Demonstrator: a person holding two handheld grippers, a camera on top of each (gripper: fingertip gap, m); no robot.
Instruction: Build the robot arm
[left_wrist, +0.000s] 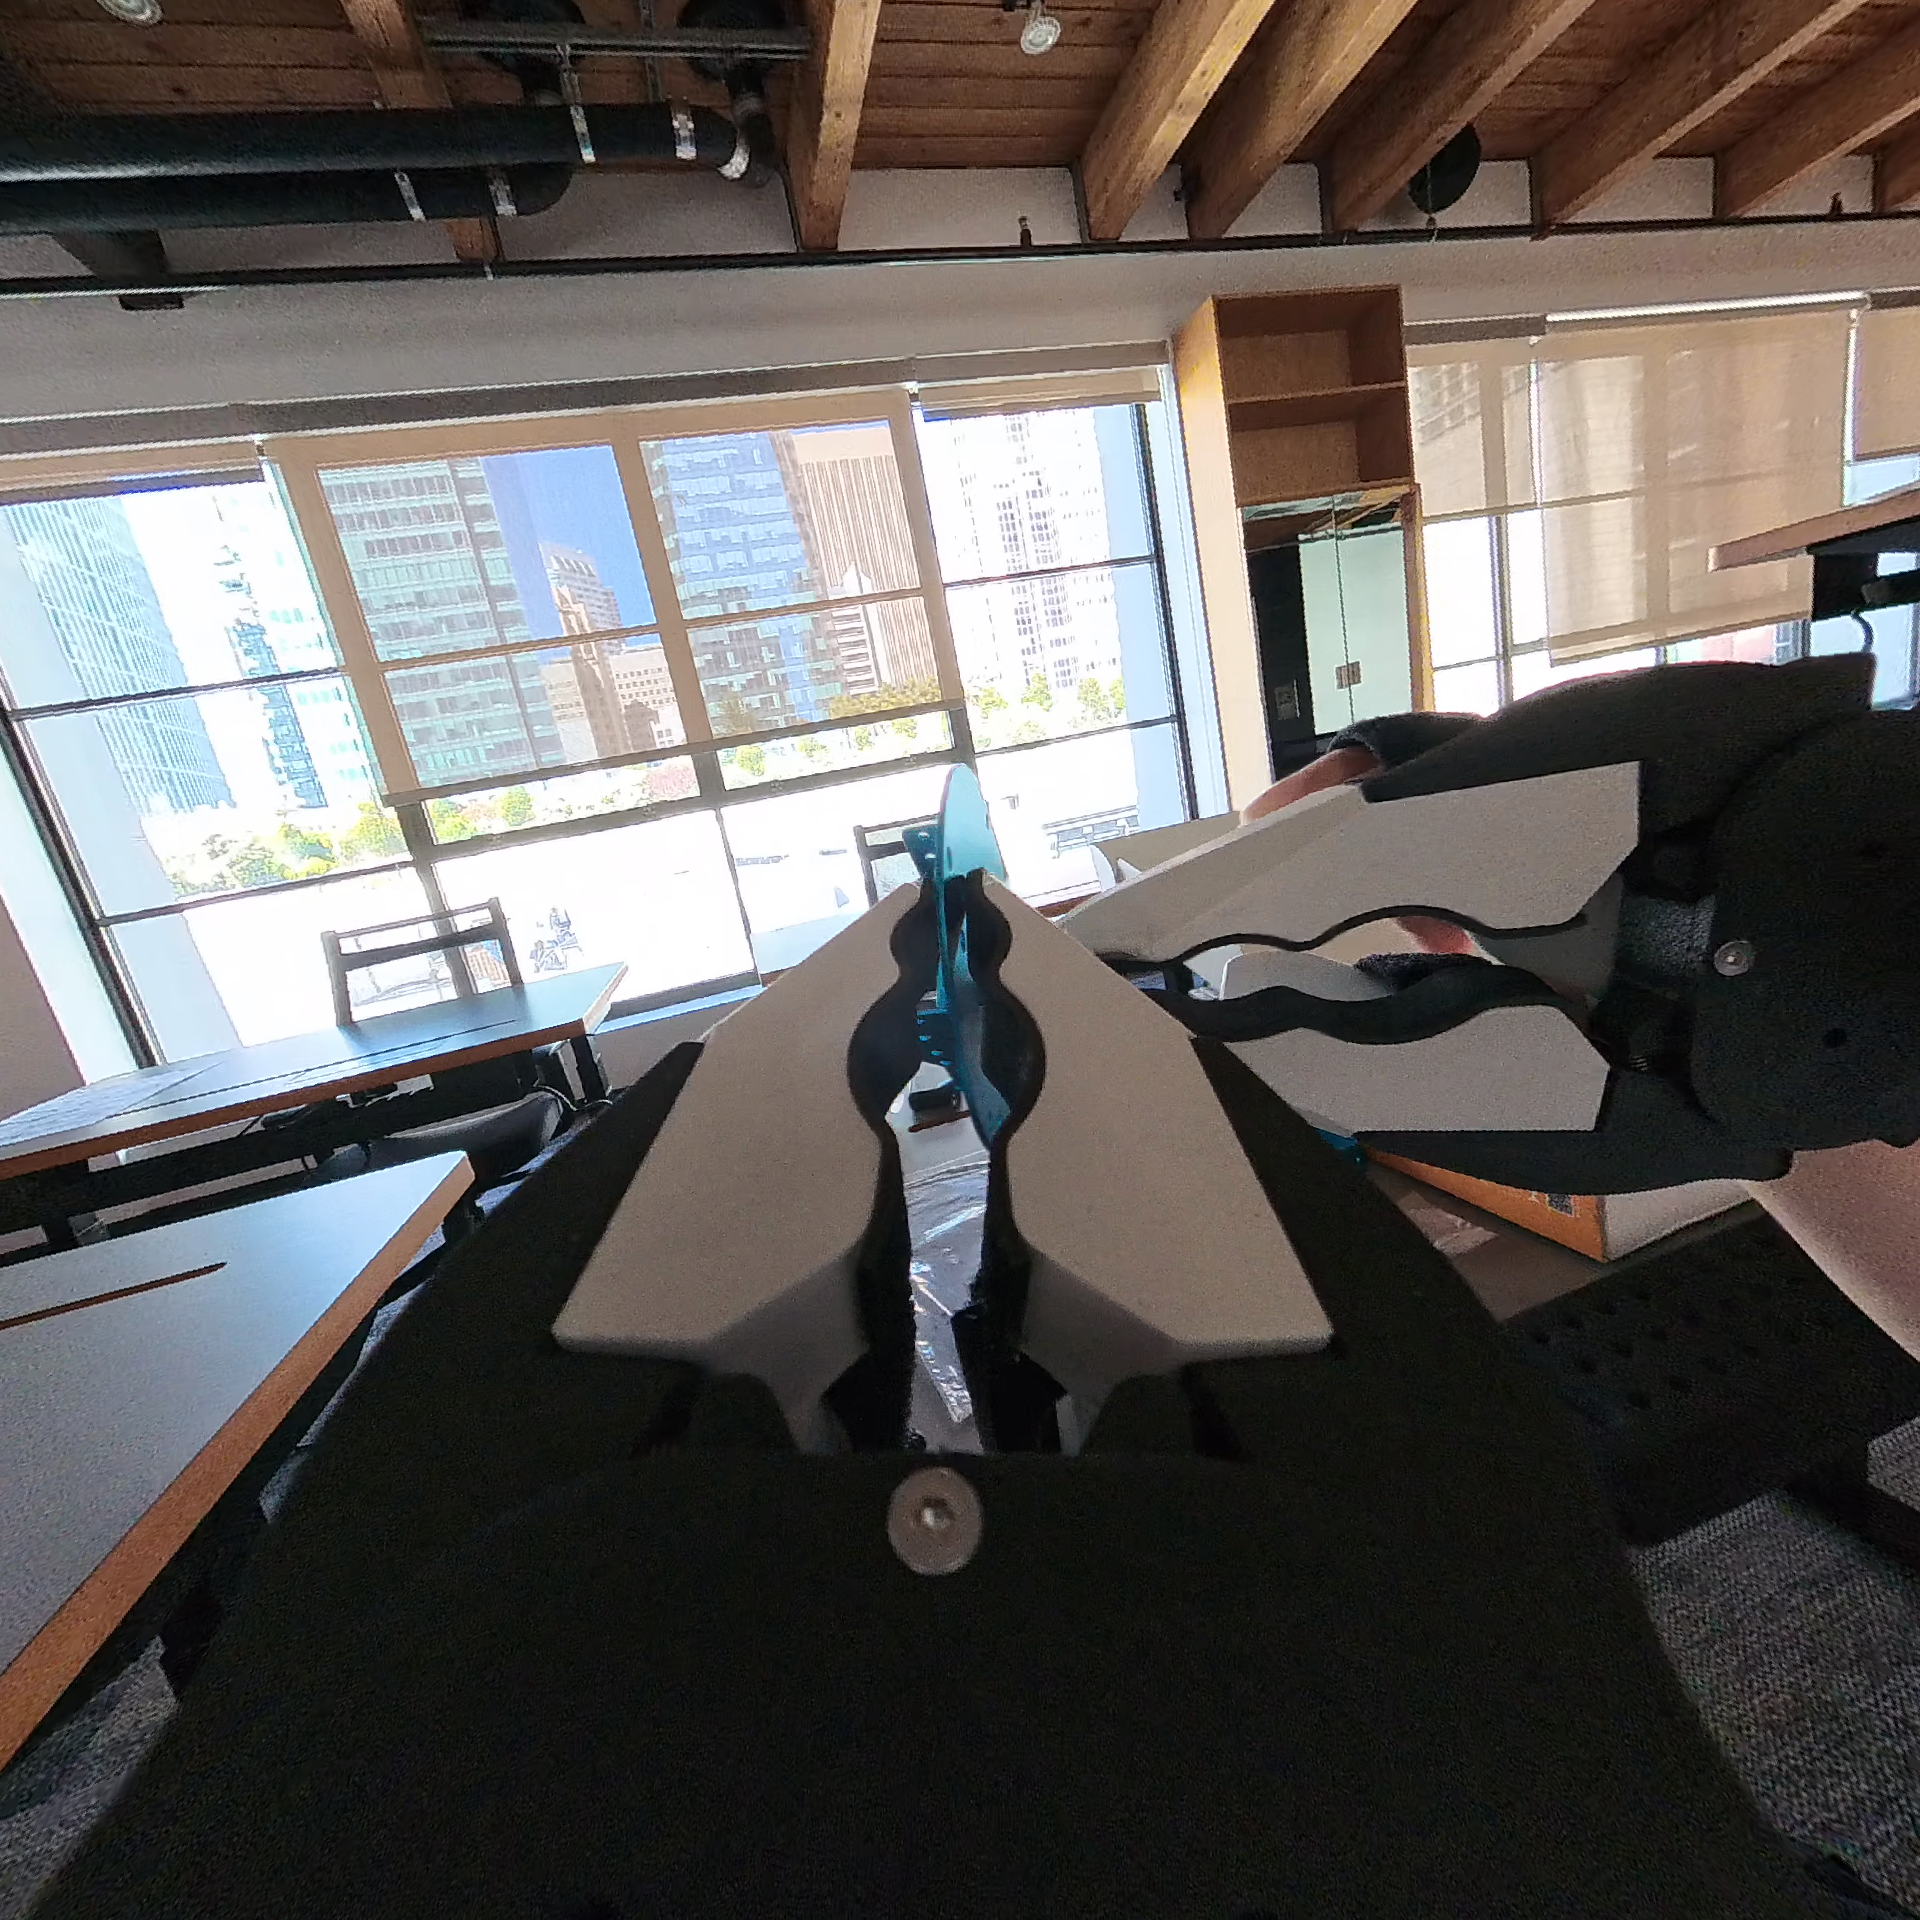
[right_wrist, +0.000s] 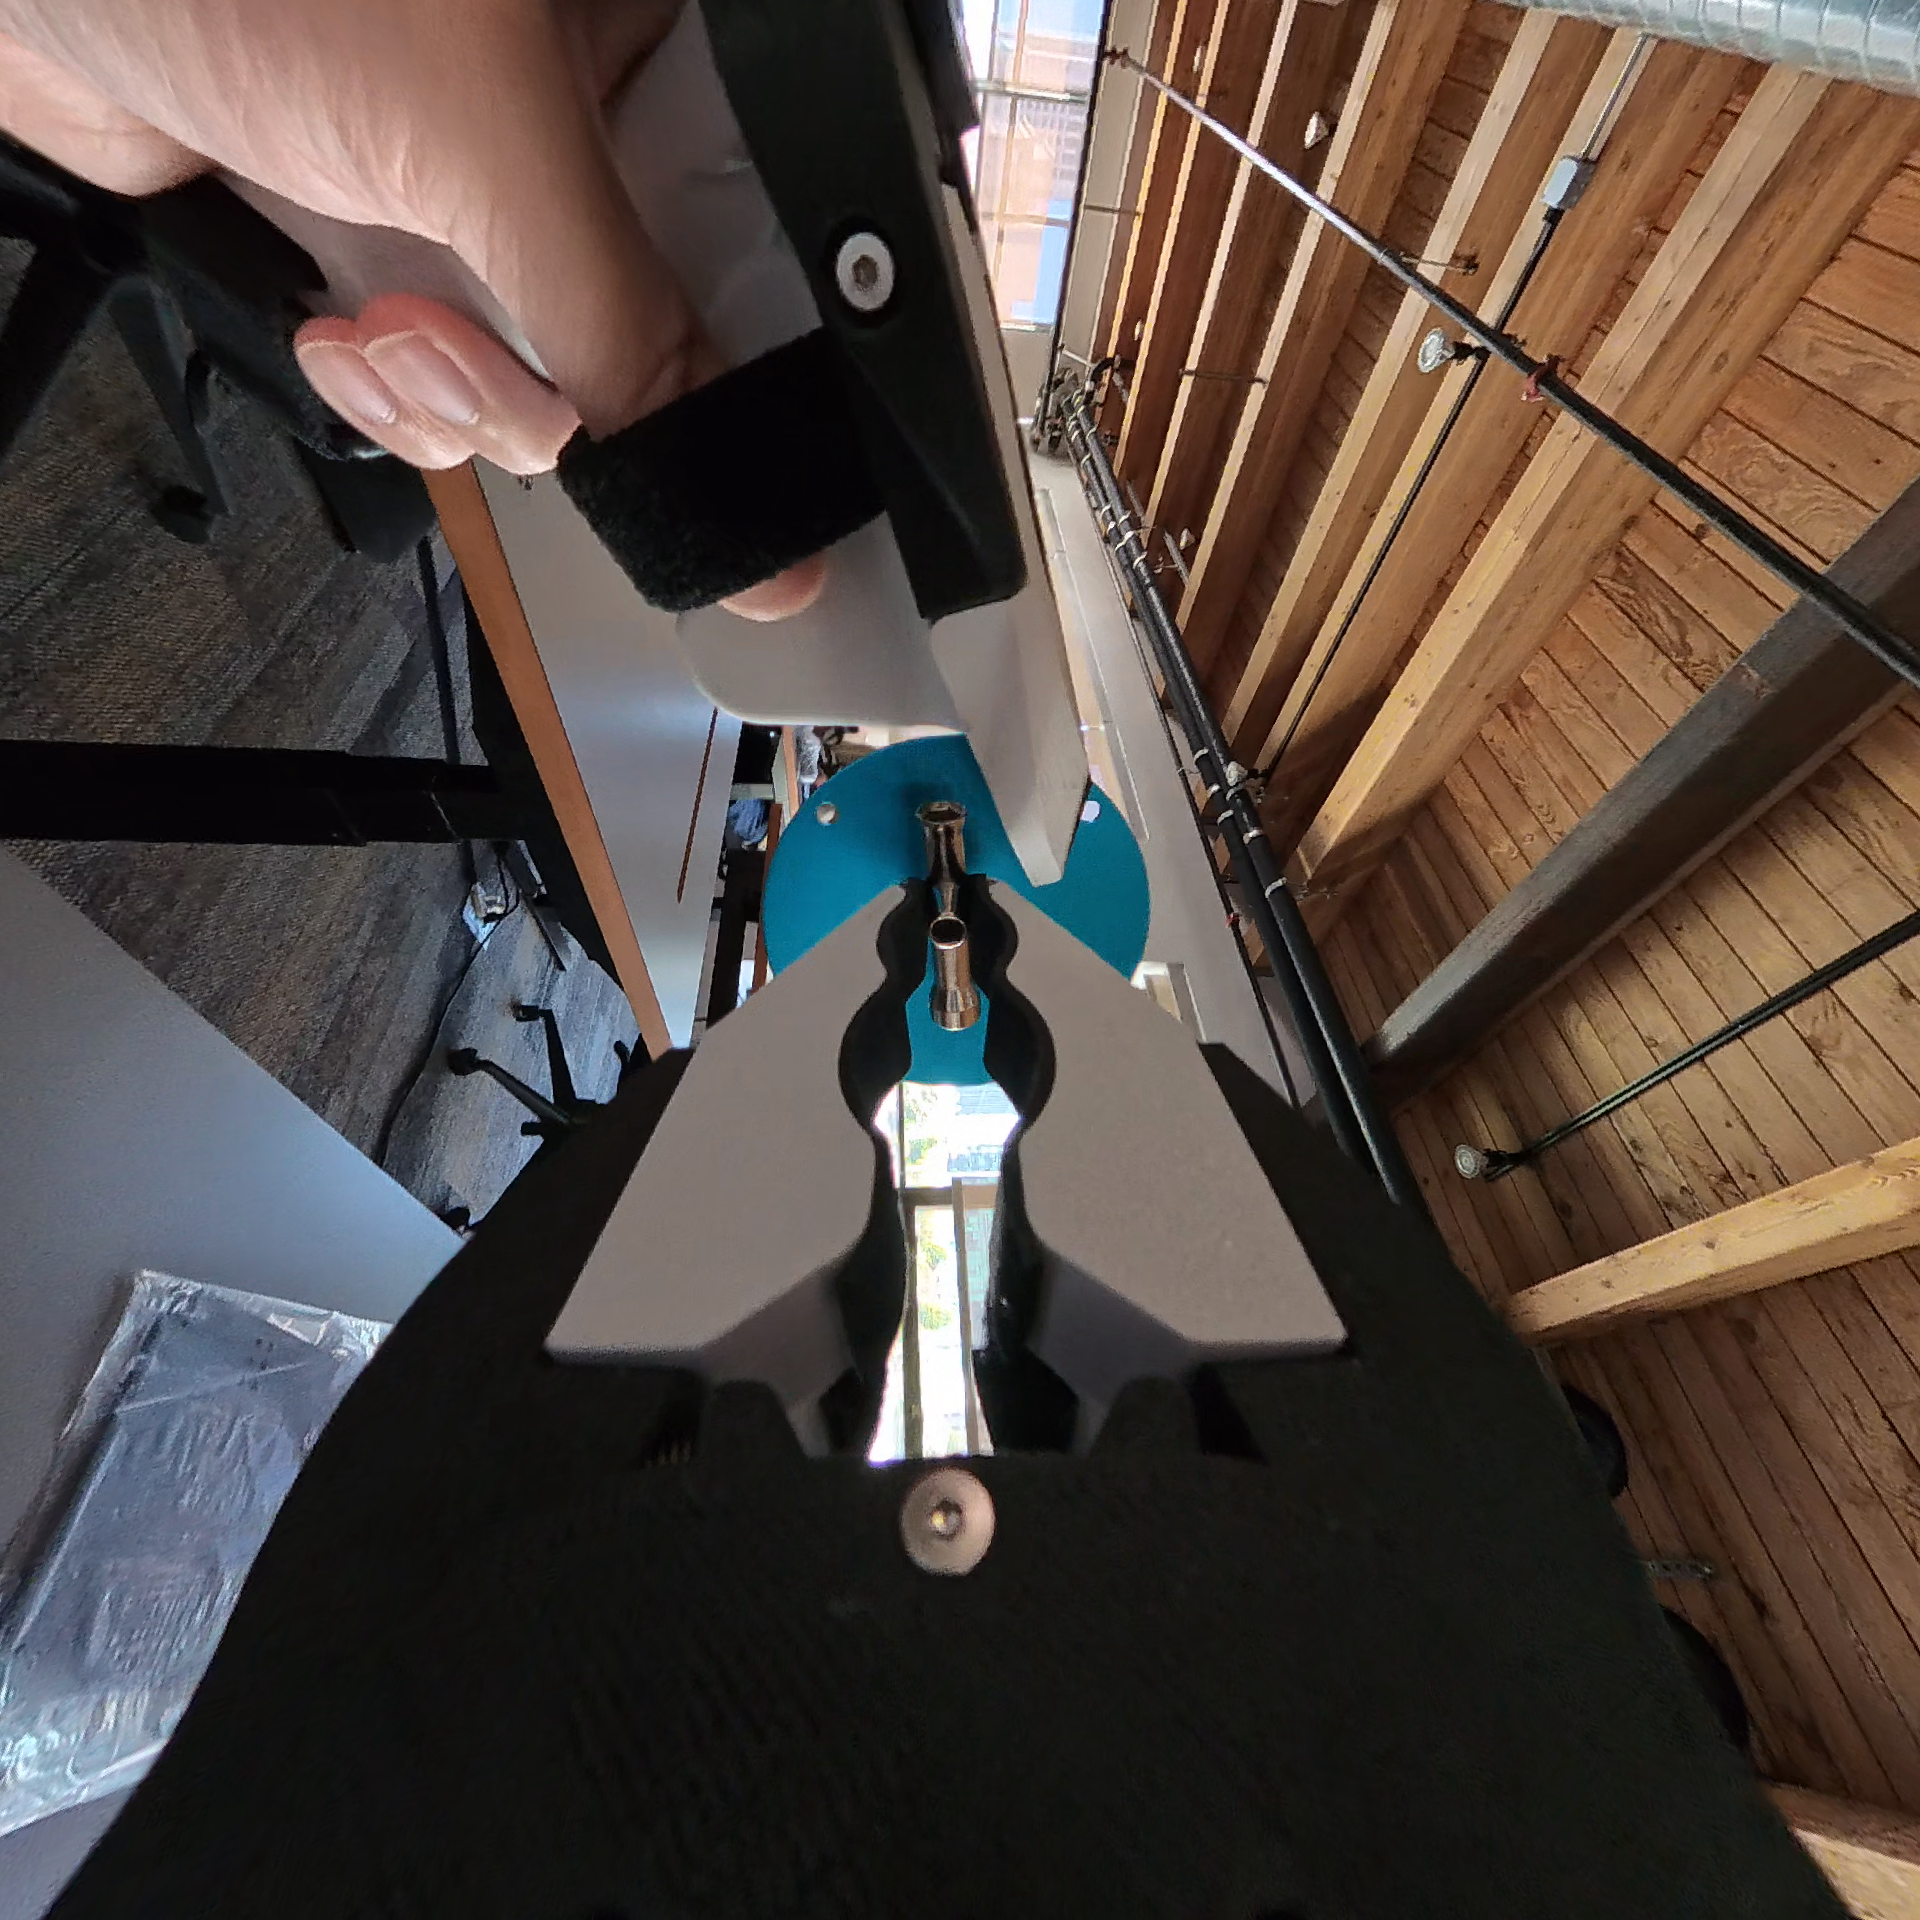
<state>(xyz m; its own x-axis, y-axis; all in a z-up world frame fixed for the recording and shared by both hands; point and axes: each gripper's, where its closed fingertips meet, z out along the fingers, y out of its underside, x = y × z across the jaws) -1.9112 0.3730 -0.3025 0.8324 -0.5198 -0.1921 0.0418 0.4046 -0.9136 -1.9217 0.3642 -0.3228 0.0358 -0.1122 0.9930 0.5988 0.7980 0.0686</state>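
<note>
My left gripper (left_wrist: 951, 891) is shut on a flat blue disc (left_wrist: 961, 831), seen edge-on and sticking up past its fingertips. My right gripper (left_wrist: 1143, 961) comes in from the right, with its tips beside the disc. In the right wrist view the blue disc (right_wrist: 1101, 914) faces the camera and has a small hole near its rim. My right gripper (right_wrist: 945, 889) is shut on a small shiny metal socket piece (right_wrist: 951, 982) that lies against the disc's face. The left gripper (right_wrist: 1039, 836), held by a hand (right_wrist: 416, 187), pinches the disc's upper edge.
Dark-topped tables with orange edges (left_wrist: 208, 1351) and a chair (left_wrist: 416, 956) stand to the left, in front of large windows. A cardboard box (left_wrist: 1507, 1210) lies low on the right. A clear plastic bag (right_wrist: 156, 1507) lies on a grey tabletop. Wooden ceiling beams (right_wrist: 1558, 623) are overhead. The tips of both grippers are at nearly the same place.
</note>
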